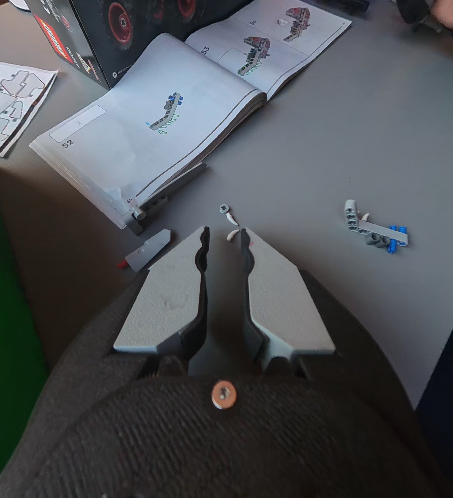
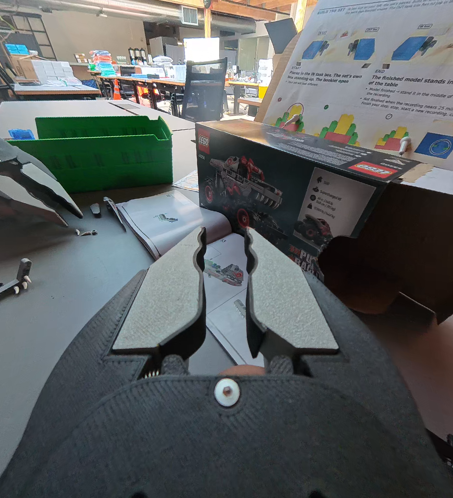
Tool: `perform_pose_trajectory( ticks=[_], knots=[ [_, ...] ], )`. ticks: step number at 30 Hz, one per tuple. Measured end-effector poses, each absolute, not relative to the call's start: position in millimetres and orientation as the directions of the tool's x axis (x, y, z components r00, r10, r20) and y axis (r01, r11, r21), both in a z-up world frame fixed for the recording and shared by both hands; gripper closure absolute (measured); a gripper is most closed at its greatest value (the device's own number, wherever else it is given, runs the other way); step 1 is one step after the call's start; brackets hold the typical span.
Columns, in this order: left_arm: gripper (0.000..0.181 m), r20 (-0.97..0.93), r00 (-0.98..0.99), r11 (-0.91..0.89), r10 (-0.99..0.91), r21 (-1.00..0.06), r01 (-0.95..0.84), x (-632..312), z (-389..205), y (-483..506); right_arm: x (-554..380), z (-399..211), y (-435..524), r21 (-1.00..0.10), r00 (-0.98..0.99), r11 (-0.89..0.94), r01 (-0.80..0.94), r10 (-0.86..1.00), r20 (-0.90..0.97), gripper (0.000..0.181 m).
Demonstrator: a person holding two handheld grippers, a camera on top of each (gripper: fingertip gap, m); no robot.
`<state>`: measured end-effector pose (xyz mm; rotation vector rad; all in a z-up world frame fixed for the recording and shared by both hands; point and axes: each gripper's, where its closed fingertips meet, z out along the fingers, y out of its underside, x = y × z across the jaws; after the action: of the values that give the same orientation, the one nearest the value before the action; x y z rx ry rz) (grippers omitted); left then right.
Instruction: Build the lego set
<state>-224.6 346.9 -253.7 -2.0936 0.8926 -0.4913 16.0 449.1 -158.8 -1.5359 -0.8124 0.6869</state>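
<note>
My left gripper (image 1: 224, 232) is open and empty, low over the grey table, with a white tooth piece (image 1: 232, 234) between its tips. A second white tooth (image 1: 232, 217) and a small grey bush (image 1: 224, 208) lie just beyond. A bent grey beam with blue pins and white teeth (image 1: 373, 229) lies to the right; it also shows in the right wrist view (image 2: 7, 287). My right gripper (image 2: 224, 231) is open and empty above the open instruction booklet (image 2: 171, 223). The left gripper shows at the left of the right wrist view (image 2: 70, 219).
The set's dark box (image 2: 295, 186) stands behind the booklet (image 1: 149, 113). A green bin (image 2: 98, 153) stands at the back left. A grey panel piece (image 1: 149, 249) and a dark beam (image 1: 149, 208) lie by the booklet's corner. A sticker sheet (image 1: 7, 105) lies far left. A cardboard box (image 2: 408, 242) stands right. The tips of one gripper are about 30 centimetres away from the tips of the other.
</note>
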Motion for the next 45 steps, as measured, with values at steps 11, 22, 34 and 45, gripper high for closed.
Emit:
perform_pose_trajectory(
  ticks=[11, 22, 34, 45],
  knots=[
    [0.160, 0.043, 0.673, -0.431, -0.739, -0.797, -0.423, -224, -252, 346, 9, -164, 444, -0.989, 0.560, -0.051, 0.137, 0.828, 0.035, 0.157],
    [0.157, 0.204, 0.469, -0.386, -0.860, -0.860, -0.333, -195, -230, 313, 2, -166, 437, -0.986, 0.536, -0.034, 0.164, 0.842, 0.060, 0.157],
    [0.157, 0.207, 0.412, -0.379, -0.887, -0.836, -0.396, -171, -237, 300, 2, -163, 436, -0.981, 0.546, 0.017, 0.195, 0.829, 0.123, 0.157],
    [0.158, 0.206, 0.411, -0.375, -0.888, -0.841, -0.390, -171, -236, 301, 2, -170, 439, -0.978, 0.548, -0.001, 0.207, 0.828, 0.115, 0.157]
  ],
)
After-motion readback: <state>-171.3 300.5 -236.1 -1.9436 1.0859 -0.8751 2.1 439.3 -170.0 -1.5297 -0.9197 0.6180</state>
